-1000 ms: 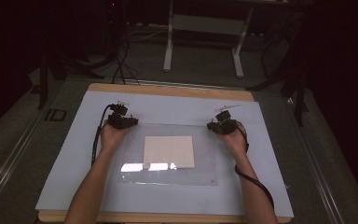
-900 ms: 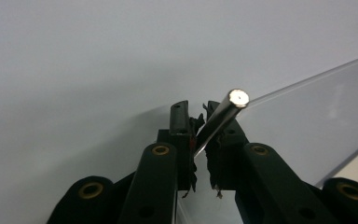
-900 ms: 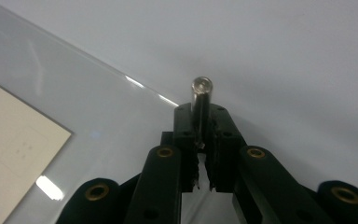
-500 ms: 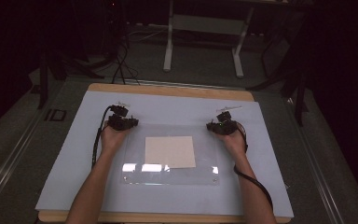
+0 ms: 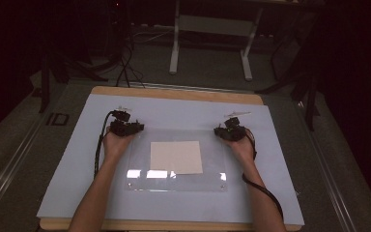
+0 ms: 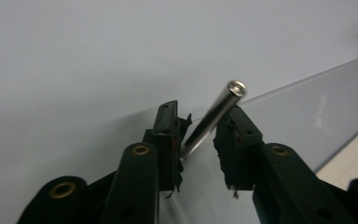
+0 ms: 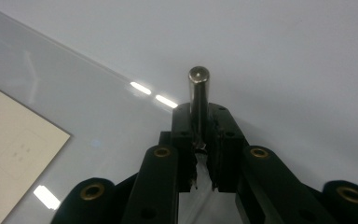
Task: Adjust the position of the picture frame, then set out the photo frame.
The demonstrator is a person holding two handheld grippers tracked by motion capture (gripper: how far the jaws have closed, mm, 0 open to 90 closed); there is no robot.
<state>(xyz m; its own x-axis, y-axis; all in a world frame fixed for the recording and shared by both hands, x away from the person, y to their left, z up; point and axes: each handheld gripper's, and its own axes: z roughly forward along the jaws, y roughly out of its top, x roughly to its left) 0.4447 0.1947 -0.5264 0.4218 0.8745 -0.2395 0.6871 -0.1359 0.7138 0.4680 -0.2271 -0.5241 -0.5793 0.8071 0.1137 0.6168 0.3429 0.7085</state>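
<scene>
Left hand-held gripper (image 6: 196, 135) sits at the far left corner of the clear acrylic sheet (image 5: 174, 181) — its jaws have just been opening, and the shiny metal pin (image 6: 214, 116) leans tilted between them, touching the left pad, clear of the right. Across the counter (image 5: 67, 169), the right hand-held gripper (image 7: 199, 126) is clamped on a second steel pin (image 7: 199, 93), upright at the sheet's far right corner.
</scene>
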